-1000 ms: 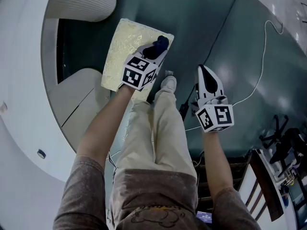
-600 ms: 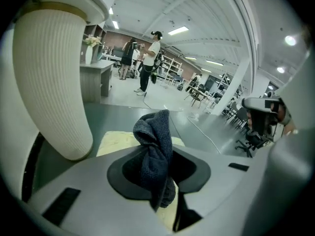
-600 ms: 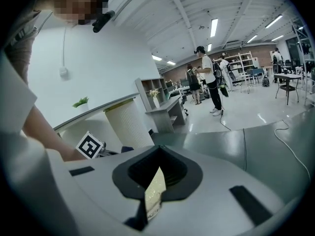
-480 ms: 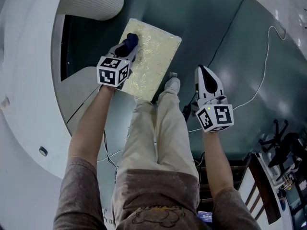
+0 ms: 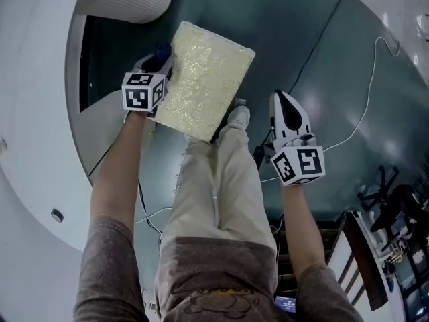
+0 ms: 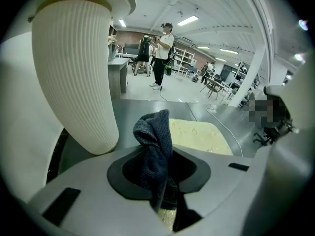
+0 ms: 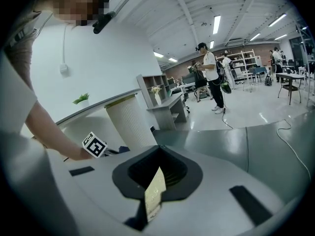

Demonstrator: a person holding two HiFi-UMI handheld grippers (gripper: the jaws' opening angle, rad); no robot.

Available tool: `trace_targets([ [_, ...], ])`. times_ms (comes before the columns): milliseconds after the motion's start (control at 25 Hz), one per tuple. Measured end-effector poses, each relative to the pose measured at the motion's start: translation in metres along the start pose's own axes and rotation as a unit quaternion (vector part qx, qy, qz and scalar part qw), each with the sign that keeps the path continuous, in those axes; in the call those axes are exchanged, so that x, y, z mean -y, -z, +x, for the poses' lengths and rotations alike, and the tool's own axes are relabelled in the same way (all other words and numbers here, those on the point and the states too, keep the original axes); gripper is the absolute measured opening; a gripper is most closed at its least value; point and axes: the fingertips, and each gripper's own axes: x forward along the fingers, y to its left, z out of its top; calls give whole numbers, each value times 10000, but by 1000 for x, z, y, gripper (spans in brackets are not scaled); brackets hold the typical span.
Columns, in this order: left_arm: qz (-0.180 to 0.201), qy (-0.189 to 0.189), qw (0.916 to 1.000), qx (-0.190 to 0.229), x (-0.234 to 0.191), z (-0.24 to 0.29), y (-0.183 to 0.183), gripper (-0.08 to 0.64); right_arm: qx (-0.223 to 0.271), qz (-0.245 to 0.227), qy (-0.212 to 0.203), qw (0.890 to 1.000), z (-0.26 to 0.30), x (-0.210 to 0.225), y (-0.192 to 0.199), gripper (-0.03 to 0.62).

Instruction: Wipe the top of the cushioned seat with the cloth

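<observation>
Centrally, one cushioned seat [image 5: 208, 72] lies on the dark floor [image 5: 301, 39]. It is a pale yellow rectangle with a faint leafy gold pattern. One dark blue cloth [image 5: 161, 50], bunched and knitted-looking, sits at the seat's far left edge, clamped between the jaws of the left gripper [image 5: 153, 64]. Two grippers show. The left arm reaches forward to that edge. The right gripper [image 5: 282, 100], jaws pressed together on nothing, is held nearer the body, over the floor right of the seat, with its tips pointing far.
</observation>
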Motion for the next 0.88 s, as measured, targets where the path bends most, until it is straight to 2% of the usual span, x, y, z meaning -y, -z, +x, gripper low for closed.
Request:
trace_targets([
  [120, 28, 34, 10000, -55, 1, 8, 1, 100, -39, -31, -15, 10000, 2, -1, 0, 6],
  [880, -535, 52, 9985, 138, 12, 14, 0, 100, -180, -33, -81, 9998, 13, -9, 7, 6],
])
